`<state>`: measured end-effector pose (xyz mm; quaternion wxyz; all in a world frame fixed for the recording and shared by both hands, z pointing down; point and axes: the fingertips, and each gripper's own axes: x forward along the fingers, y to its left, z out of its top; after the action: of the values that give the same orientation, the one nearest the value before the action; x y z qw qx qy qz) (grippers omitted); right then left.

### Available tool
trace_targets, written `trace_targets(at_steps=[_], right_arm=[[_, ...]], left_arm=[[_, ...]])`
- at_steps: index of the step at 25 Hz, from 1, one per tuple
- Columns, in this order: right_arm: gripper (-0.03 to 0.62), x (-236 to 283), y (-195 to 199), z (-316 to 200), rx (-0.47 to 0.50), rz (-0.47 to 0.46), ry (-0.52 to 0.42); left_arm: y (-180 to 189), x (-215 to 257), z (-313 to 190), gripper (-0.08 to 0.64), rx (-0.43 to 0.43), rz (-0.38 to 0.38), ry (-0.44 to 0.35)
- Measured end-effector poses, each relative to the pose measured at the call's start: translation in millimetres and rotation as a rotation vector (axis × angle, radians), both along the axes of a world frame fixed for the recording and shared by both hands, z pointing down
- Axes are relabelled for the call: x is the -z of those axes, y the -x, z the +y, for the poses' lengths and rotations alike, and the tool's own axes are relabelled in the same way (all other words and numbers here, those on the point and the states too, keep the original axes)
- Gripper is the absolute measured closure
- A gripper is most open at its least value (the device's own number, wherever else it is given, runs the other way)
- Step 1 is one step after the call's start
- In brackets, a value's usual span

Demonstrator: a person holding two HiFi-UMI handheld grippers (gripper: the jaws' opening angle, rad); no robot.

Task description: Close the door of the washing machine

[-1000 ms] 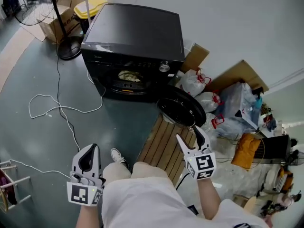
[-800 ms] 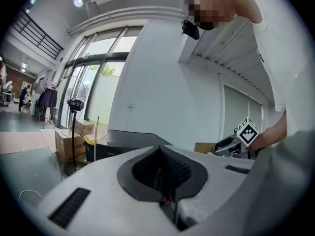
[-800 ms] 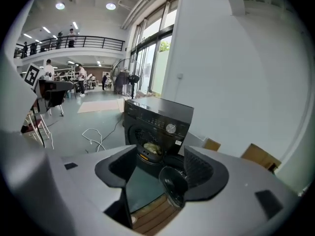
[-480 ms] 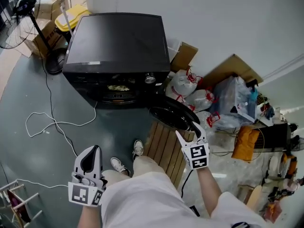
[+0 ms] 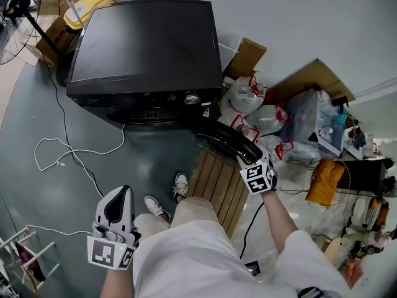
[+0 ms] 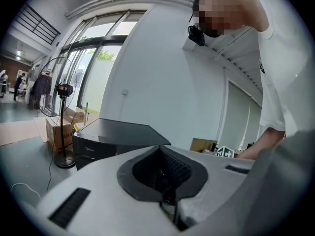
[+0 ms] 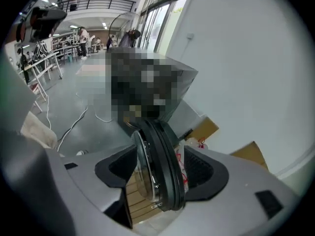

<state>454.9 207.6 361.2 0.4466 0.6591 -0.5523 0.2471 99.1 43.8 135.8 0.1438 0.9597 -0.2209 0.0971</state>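
The black washing machine stands at the top of the head view, and its body also shows in the left gripper view. Its round door hangs open, swung out to the right. My right gripper is at the door's outer edge. In the right gripper view the door rim stands between the wide jaws of that gripper, with a gap on each side. My left gripper is low at the left, far from the machine, its tips together on nothing.
A wooden slatted pallet lies under the door. White tied bags, cardboard and an orange bag crowd the right. A white cable loops on the floor at left. My shoes stand before the machine.
The right gripper has gone forward and down to the door's edge, so the rim now sits between its jaws. The view has come closer to the machine. The left gripper stays shut.
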Motion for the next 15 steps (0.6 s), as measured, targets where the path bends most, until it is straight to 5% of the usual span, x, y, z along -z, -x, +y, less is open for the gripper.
trace_targets(at_steps=[7, 15], right_arm=[[0.324, -60, -41, 6, -0.011, -0.017, 0.121], [0.321, -99, -57, -2, -0.065, -0.143, 0.171]], left_arm=[[-4, -21, 0, 0.557, 0.026, -0.068, 0.048], [-7, -31, -5, 0.557, 0.051, -0.102, 0.071]])
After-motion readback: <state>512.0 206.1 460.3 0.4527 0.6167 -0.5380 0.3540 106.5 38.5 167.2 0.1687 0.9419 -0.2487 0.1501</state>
